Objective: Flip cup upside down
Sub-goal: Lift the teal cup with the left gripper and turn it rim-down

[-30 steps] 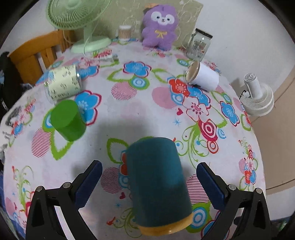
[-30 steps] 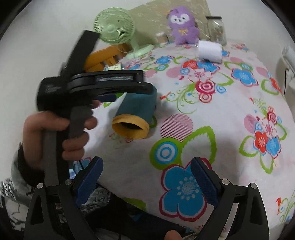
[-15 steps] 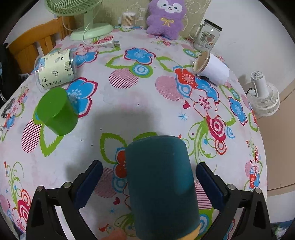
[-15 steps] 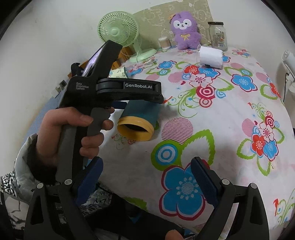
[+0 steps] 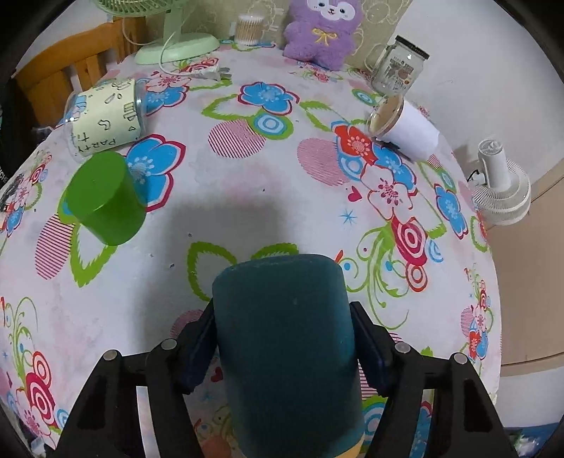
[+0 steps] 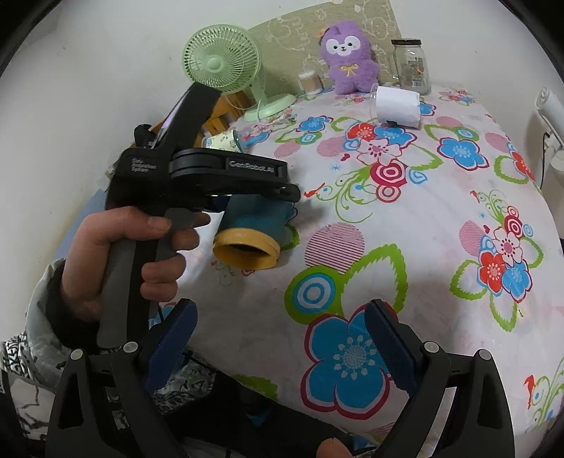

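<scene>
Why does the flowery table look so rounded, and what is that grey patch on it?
Left wrist view: the fisheye lens bulges the floral tablecloth and darkens the corners; the soft grey patch is shadow ahead of the dark teal cup with the yellow rim. Right wrist view: same bulge, lighting even, no glare.

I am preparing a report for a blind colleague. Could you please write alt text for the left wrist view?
The left gripper is shut on a dark teal cup lying on its side on a floral tablecloth, closed end away from the camera. Farther off: a green cup, a white cup on its side, a purple plush toy.
</scene>
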Motion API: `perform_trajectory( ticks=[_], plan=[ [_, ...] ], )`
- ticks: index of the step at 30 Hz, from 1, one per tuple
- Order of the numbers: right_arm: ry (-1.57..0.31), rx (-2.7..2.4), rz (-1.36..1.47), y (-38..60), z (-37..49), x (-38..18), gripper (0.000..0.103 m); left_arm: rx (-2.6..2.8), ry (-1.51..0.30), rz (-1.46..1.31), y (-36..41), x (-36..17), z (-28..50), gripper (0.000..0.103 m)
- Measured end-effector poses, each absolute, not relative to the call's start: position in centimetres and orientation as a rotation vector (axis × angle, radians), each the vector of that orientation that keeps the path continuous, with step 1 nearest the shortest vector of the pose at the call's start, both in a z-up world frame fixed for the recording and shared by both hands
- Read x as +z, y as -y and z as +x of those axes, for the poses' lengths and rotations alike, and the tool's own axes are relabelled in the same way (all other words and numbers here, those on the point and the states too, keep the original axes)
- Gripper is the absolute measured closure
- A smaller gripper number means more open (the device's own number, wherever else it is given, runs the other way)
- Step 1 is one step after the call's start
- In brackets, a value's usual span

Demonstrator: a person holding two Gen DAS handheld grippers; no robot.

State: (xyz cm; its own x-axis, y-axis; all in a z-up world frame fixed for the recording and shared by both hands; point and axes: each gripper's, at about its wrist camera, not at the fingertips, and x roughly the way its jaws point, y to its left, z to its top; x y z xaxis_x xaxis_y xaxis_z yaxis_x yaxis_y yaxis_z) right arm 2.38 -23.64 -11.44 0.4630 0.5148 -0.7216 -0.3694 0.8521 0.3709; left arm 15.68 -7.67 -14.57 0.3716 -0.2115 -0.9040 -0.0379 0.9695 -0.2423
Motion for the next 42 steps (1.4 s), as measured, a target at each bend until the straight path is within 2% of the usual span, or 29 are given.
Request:
perform_trajectory(
  ticks=[15, 22, 33, 42],
  plan=[
    [-0.904, 0.538, 0.152, 23.0, 2.6, -10.5, 0.006, -0.104, -0.949, -0.194, 6.4, -7.9, 11.6, 0.035],
    [-0.888, 0.533, 0.135, 22.7, 2.3, -10.0, 0.006, -0.096, -0.893, -0.177, 5.9, -6.4, 9.8, 0.035],
    [-0.889, 0.525, 0.137, 22.8, 2.3, -10.2, 0.006, -0.077, -0.939, -0.155, 5.2, -7.6, 5.6, 0.035],
    [-0.886, 0.449, 0.111, 23.4, 3.8, -11.4, 0.006, -0.049, -0.983, -0.111, 5.8, -10.2, 7.3, 0.035]
  ],
)
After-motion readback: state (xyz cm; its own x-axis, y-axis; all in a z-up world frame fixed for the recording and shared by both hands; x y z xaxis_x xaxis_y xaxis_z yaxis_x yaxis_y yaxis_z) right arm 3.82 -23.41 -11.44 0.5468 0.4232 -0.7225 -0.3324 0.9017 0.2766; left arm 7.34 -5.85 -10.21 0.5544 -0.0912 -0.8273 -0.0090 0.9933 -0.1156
